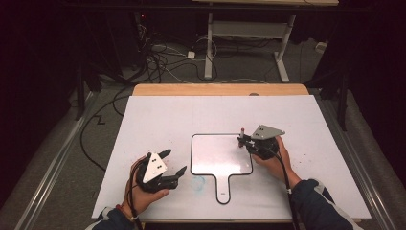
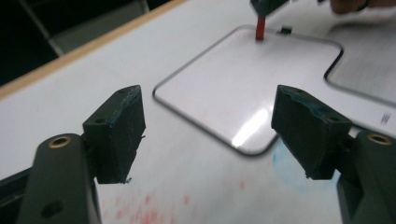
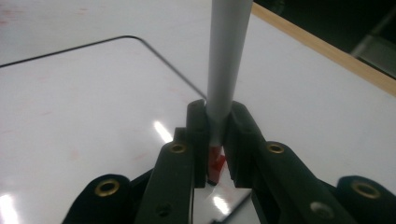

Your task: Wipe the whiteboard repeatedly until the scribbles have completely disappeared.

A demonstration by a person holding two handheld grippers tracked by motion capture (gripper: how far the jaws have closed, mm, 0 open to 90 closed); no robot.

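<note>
Both grippers are showing black bodies. The left gripper point(image 1: 173, 166) is carrying a pale grey three-cornered plate point(image 1: 154, 167) with small dark markings; the right gripper point(image 1: 242, 140) is wearing a darker grey one point(image 1: 268, 131). Brass-coloured rivets are glinting on the black jaw arms, whose blocky pads point(image 2: 120, 133) are looking scuffed. A black cable point(image 1: 284, 171) is trailing over a dark sleeve point(image 1: 316, 205) with a pale stripe.

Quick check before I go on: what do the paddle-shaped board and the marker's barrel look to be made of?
Board: looks like glossy whiteboard, laminate or coated plastic; it throws sharp glare spots, with a thin dark edge band. Marker: smooth matte pale-grey plastic by its even sheen, red at the clamped end; the right gripper pinches it. Neither is certain.
</note>
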